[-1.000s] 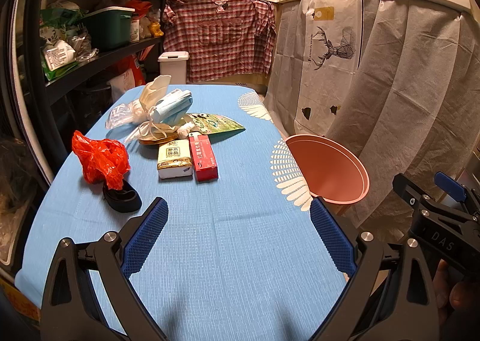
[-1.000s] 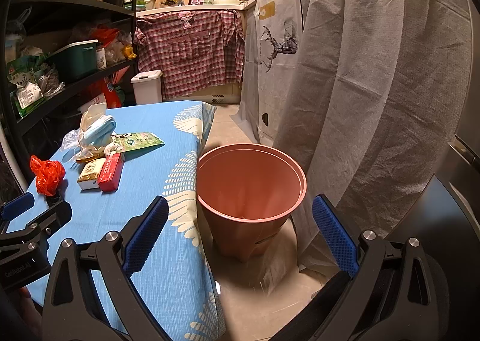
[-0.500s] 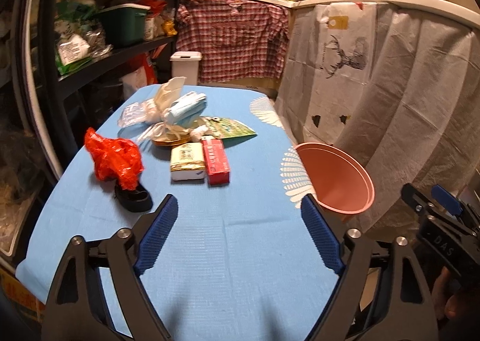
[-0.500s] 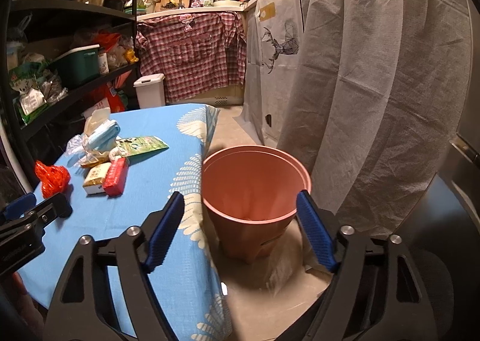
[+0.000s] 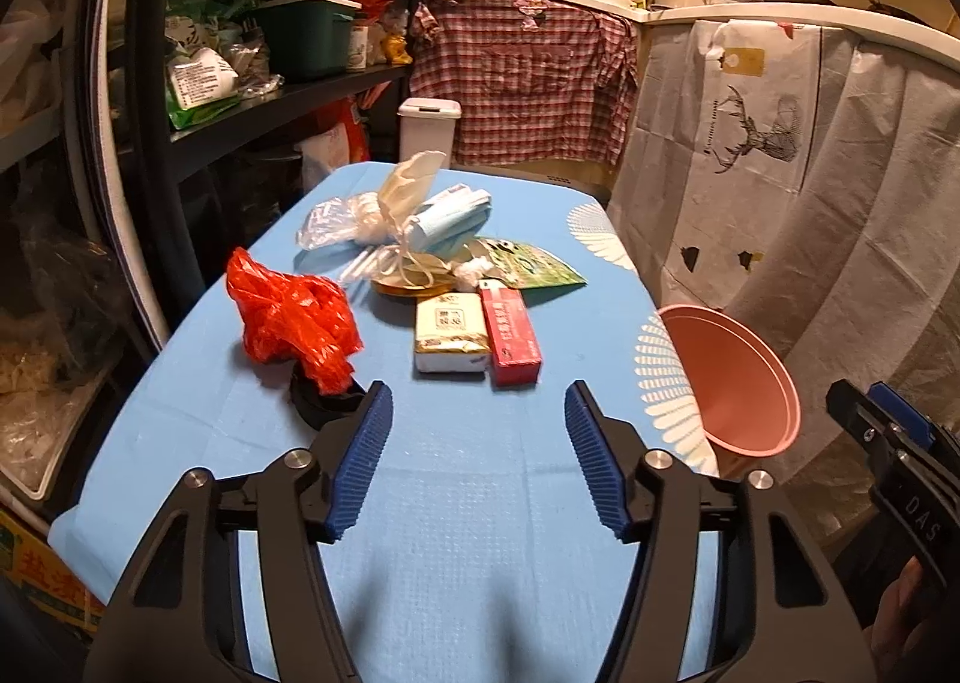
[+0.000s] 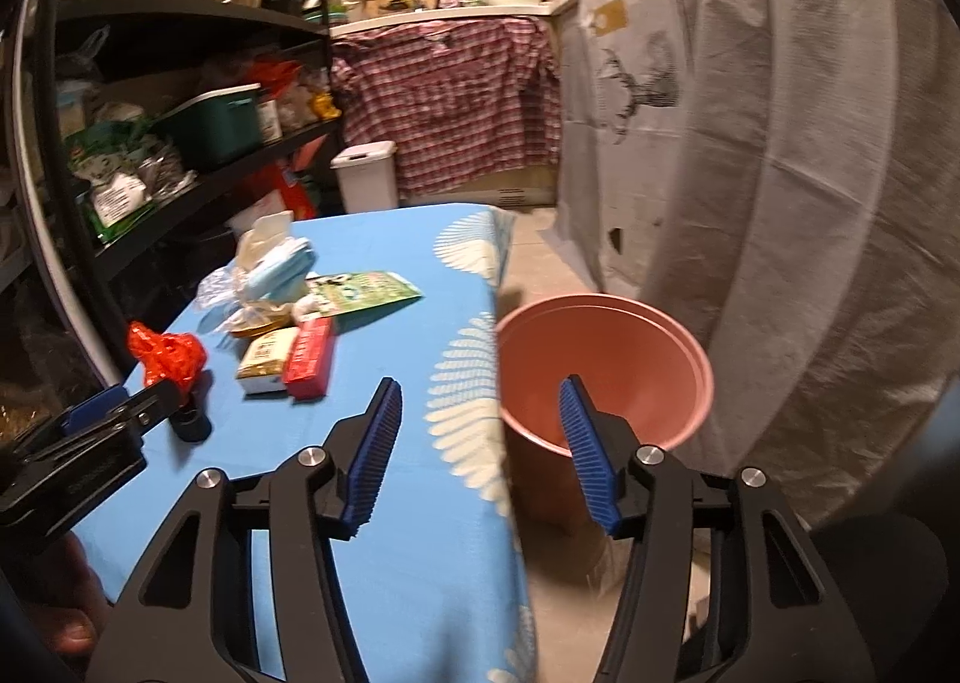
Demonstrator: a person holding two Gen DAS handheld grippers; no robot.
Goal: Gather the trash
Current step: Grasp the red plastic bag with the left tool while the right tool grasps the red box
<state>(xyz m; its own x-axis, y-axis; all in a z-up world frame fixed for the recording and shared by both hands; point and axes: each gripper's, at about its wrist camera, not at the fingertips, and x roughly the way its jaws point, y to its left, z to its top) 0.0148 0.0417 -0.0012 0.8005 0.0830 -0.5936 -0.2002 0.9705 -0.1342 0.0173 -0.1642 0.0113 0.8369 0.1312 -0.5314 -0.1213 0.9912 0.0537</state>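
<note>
Two grippers are in play, both with their blue-padded jaws spread apart and holding nothing. The left gripper (image 5: 477,443) hovers over the near half of the bench (image 5: 456,533), which is covered by a blue cloth with white leaf prints. The right gripper (image 6: 480,443) hangs at the bench's right edge, one finger over the cloth and the other in front of the bin.

The trash lies in one loose cluster toward the far middle of the bench. Counted: one crumpled red plastic bag (image 5: 288,317) on the left, resting on one small black round object (image 5: 318,407) just ahead of the left gripper's left finger; one cream-coloured packet (image 5: 450,338) and one red carton (image 5: 510,335) side by side, touching; one green foil pouch (image 5: 528,266) behind them; one small white crumpled wad (image 5: 471,272) beside the pouch; one gold-coloured lid or dish (image 5: 408,284); one light-blue face mask (image 5: 450,218); one beige mask (image 5: 411,185) standing above it; and one clear plastic bag (image 5: 333,224) at the far left of the pile.

One pink waste bin (image 6: 606,359) stands on the floor just beside the bench's right edge, its inside showing no contents. One white lidded bin (image 5: 427,134) stands on the floor beyond the bench's far end.
</note>
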